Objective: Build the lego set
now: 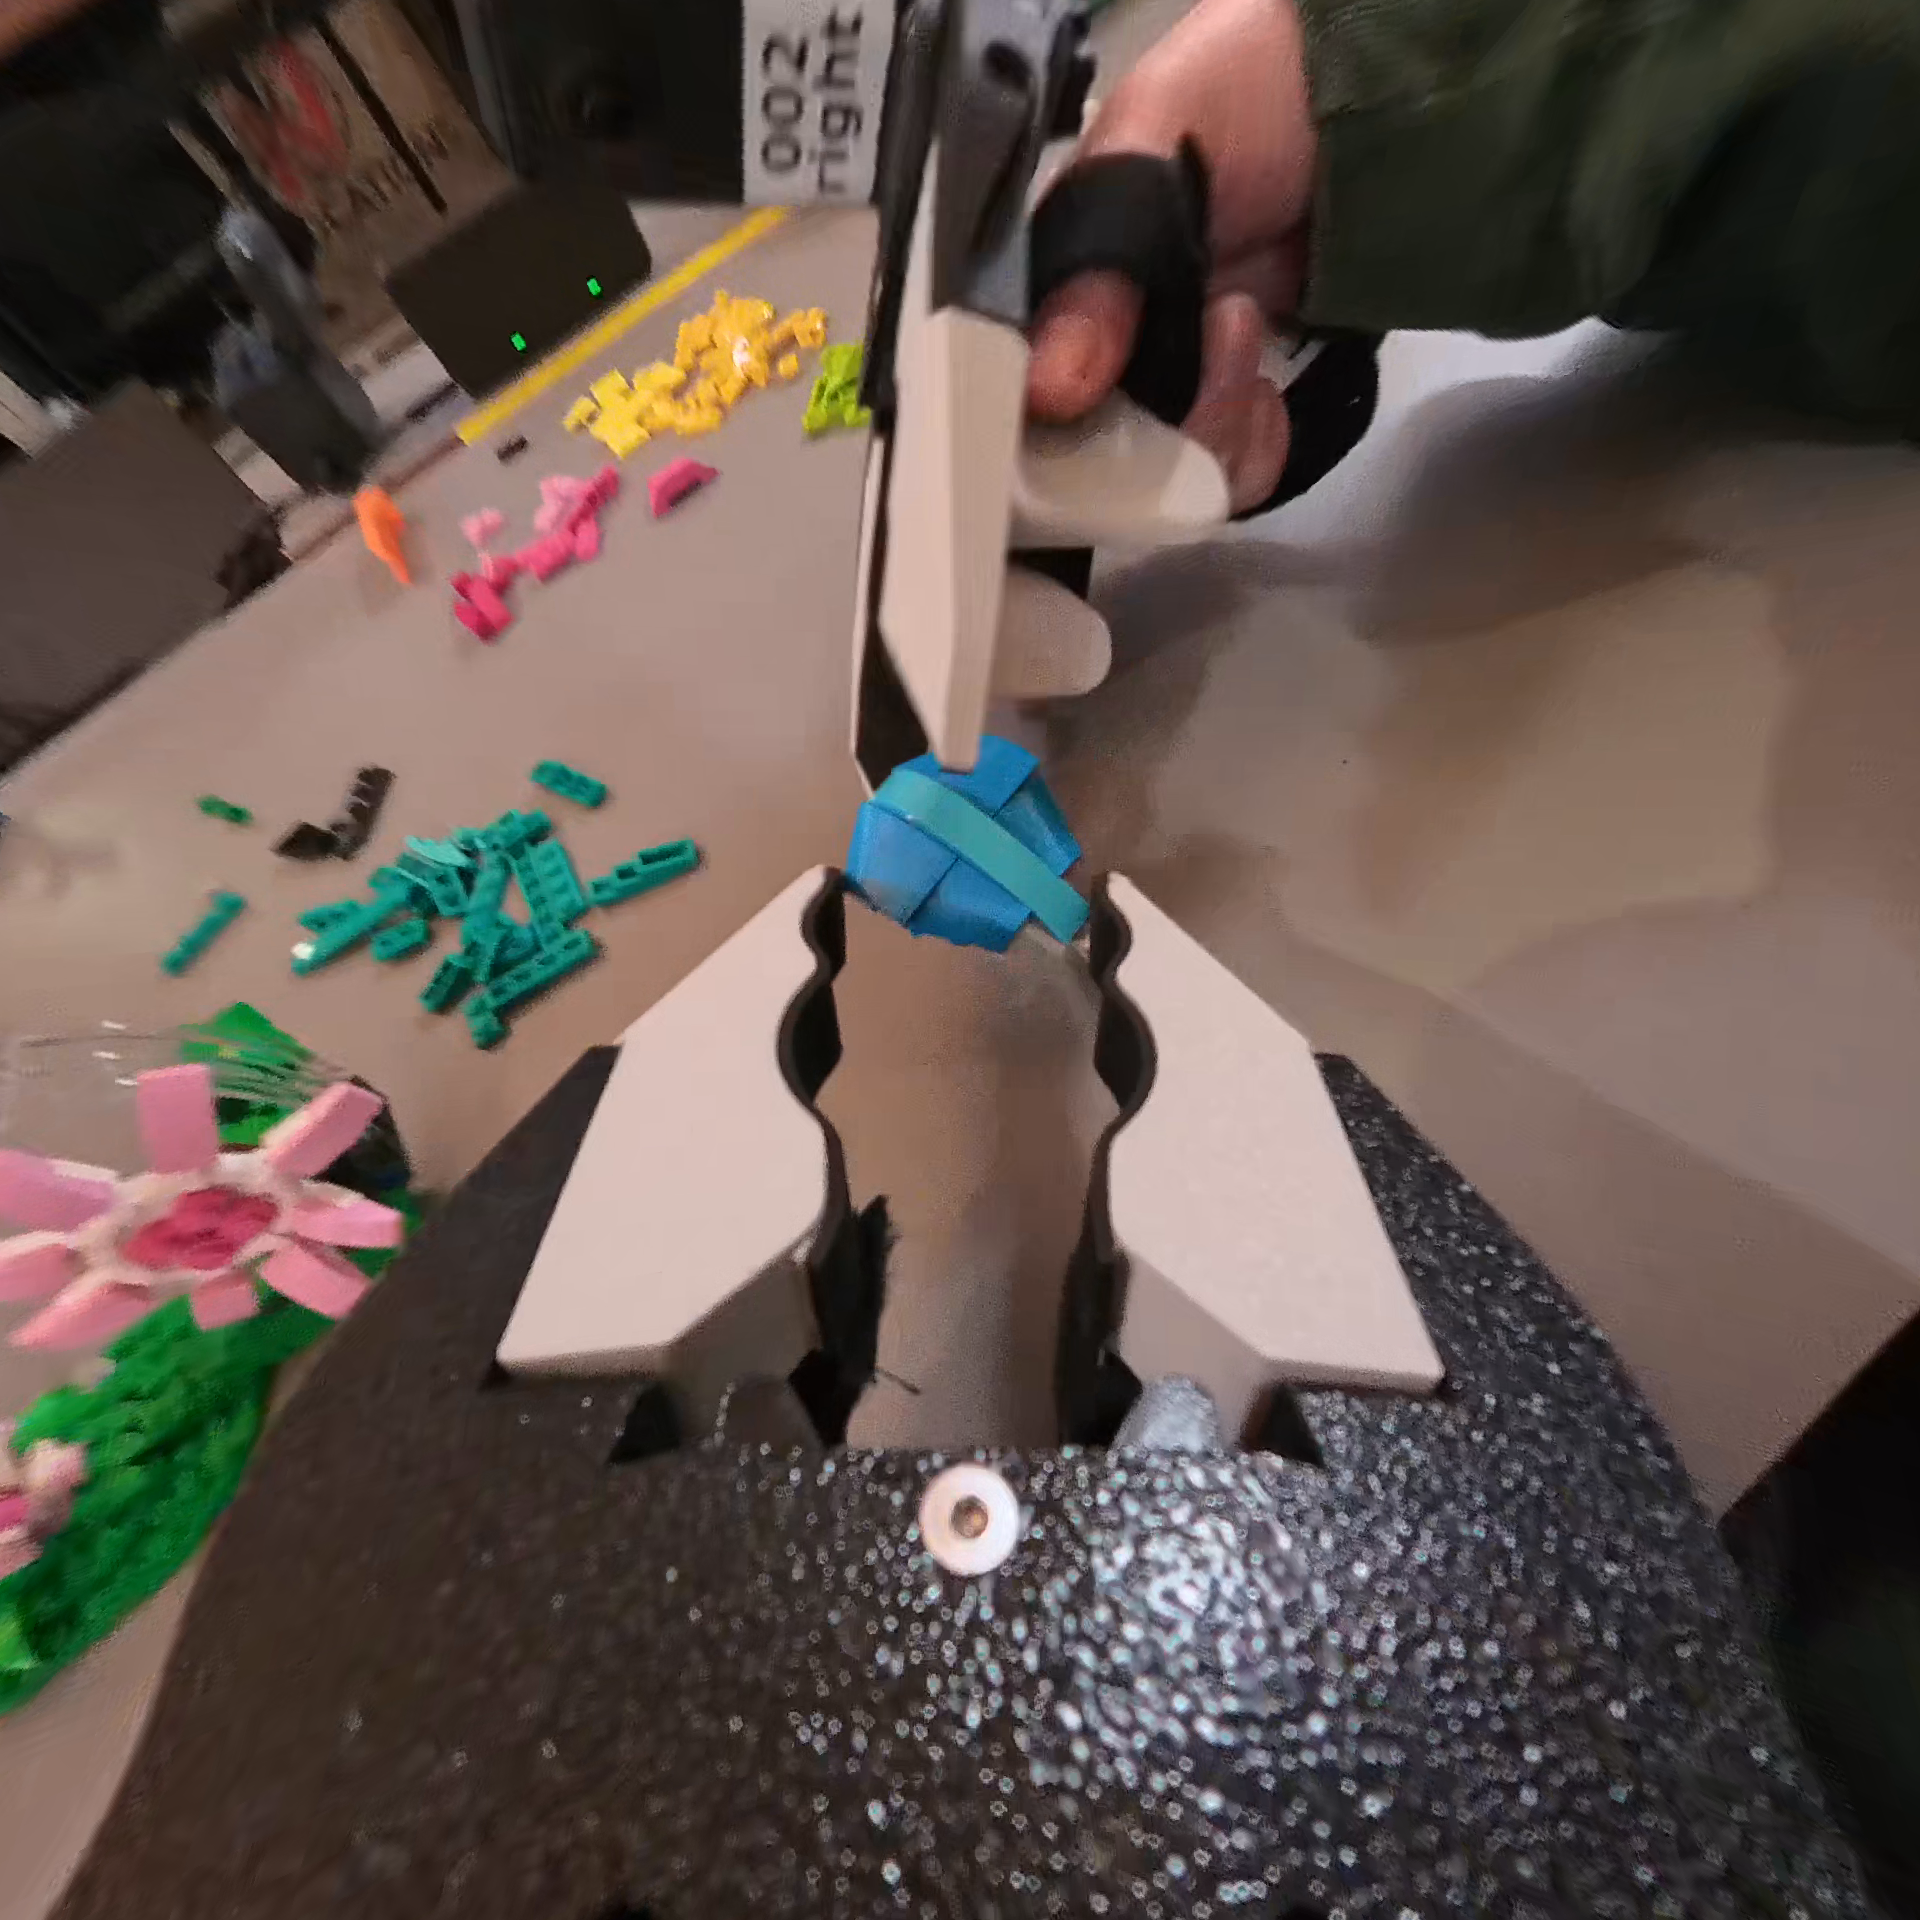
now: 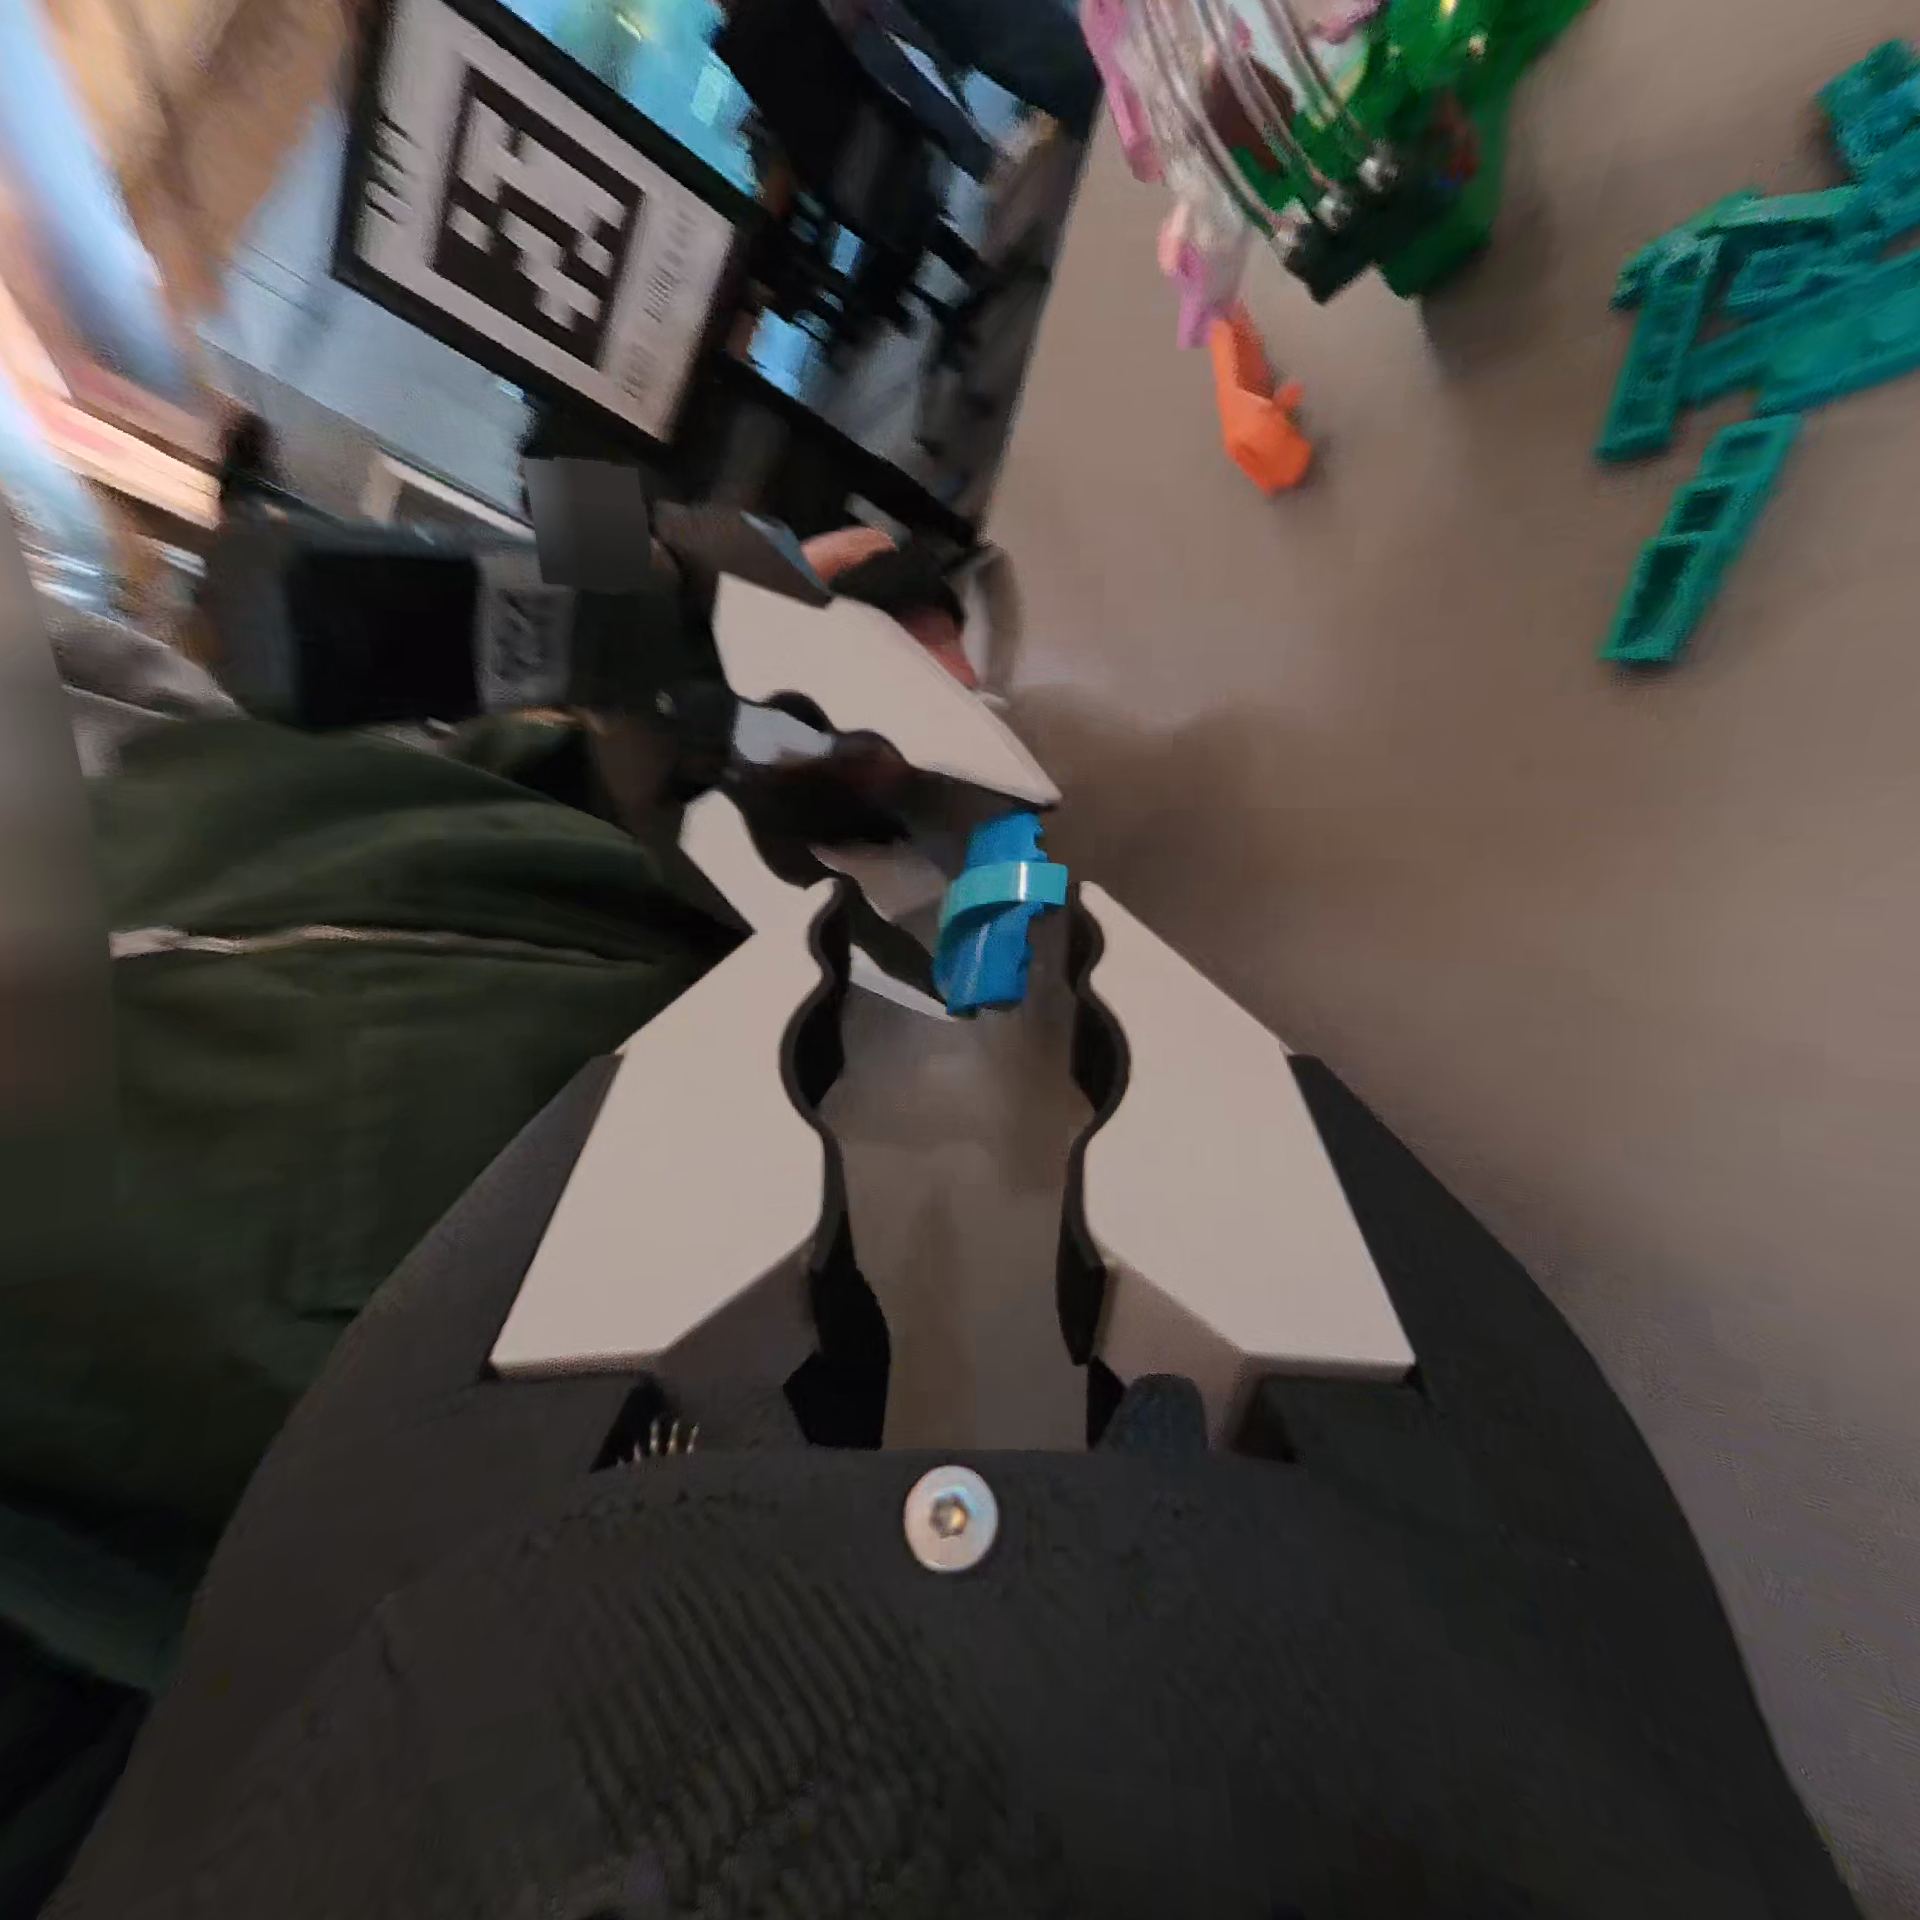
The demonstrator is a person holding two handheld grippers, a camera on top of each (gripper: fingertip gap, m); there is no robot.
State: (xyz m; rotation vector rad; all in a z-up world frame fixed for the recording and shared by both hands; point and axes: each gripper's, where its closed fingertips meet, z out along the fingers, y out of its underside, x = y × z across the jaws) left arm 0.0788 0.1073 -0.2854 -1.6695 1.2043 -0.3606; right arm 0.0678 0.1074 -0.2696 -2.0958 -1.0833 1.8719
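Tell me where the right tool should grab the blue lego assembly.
Take the blue lego assembly by its flat upper blocks, coming from above. The left tool flanks its two sides, and the teal band wraps slantwise round the middle, probably a poor hold.

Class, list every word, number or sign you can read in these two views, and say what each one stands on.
White label on the right gripper: dark print, legible, wording not copied here.
White card above the left gripper: black square code pattern; its small edge print is too blurred.
Small sticker below that card: too blurred.
Red background sign: too blurred.
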